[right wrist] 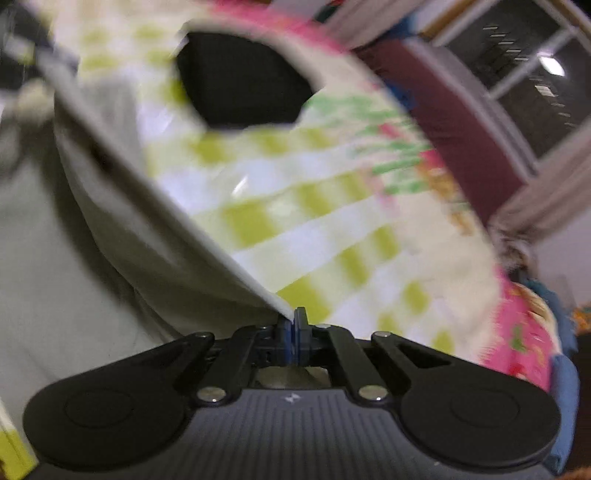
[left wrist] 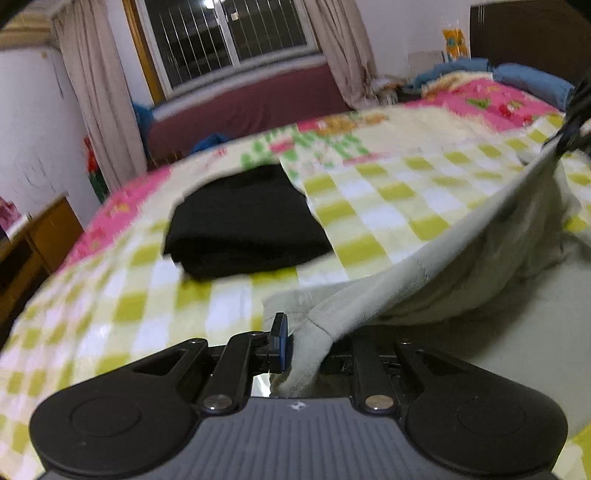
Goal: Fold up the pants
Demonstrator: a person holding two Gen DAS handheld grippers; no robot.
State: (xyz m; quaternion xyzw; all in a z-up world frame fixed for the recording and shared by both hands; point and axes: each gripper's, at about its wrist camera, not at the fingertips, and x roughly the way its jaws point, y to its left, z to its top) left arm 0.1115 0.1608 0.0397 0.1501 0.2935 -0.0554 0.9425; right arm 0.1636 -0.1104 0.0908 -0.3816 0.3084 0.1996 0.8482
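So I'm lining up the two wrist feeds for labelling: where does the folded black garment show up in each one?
Left wrist view: the folded black garment lies left of centre on the checked bedspread.
Right wrist view: the folded black garment sits near the top, left of centre, blurred.
Shared landmark: the barred window, top centre in the left view, upper right in the right view.

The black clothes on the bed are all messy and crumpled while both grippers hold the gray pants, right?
Not quite. The black clothes are neatly folded, not crumpled, as the left wrist view shows. The rest holds: they lie on the bed, and the left gripper and right gripper both hold the gray pants.
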